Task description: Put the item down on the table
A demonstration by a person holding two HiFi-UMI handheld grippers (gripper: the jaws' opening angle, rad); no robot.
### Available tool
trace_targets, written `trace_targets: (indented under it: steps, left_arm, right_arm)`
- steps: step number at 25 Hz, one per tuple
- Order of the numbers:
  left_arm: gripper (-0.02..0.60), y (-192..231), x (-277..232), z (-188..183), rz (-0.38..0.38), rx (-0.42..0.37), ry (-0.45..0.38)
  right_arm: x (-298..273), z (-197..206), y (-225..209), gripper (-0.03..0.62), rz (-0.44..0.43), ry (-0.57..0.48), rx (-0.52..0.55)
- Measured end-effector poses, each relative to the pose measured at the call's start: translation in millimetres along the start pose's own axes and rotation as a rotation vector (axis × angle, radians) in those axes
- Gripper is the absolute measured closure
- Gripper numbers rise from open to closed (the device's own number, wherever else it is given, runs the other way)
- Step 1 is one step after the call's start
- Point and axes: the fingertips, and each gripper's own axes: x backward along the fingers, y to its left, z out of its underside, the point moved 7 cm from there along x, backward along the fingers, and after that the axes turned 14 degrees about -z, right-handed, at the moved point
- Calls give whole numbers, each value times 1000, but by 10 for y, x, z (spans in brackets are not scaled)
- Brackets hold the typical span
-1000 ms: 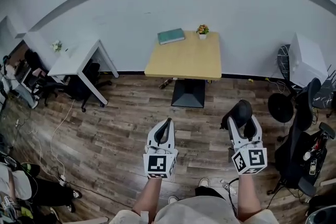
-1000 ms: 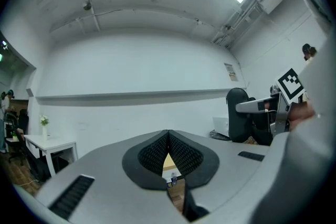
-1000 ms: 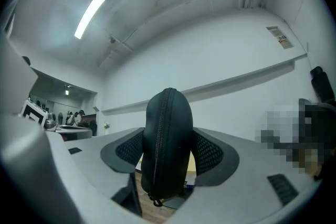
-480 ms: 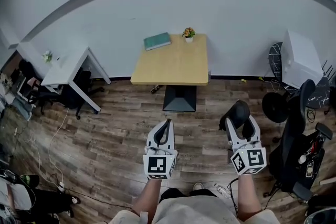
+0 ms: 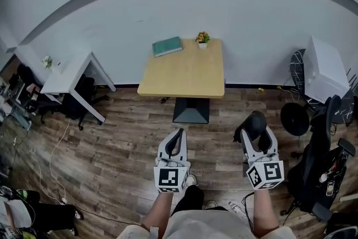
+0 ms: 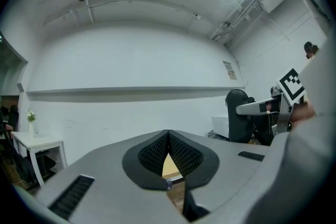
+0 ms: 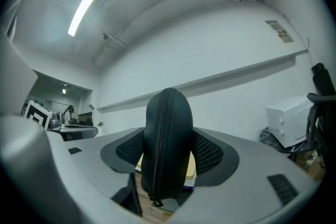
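A square wooden table (image 5: 182,73) stands against the white wall (image 5: 168,3) on a dark pedestal base (image 5: 191,111). At its far edge lie a green book (image 5: 168,46) and, just beside it, a small potted plant (image 5: 202,39). In front, above the plank floor (image 5: 112,137), the left gripper (image 5: 178,132) points at the table with its jaws together. The right gripper (image 5: 256,130) has a black case (image 5: 255,121) between its jaws. A white desk (image 5: 67,71) stands at the left, and a white cabinet (image 5: 325,67) and a black chair (image 5: 321,137) at the right.
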Motion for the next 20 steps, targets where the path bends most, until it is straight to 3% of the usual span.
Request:
trace_targets:
  steps: [6, 20]
  left_arm:
    - [574, 321, -512, 139, 0, 1, 0]
    - [574, 1517, -1538, 545, -41, 15, 48]
  right_arm:
    - [-605, 79, -46, 309, 3, 21, 7]
    - [-2391, 424, 137, 309, -30, 94, -23]
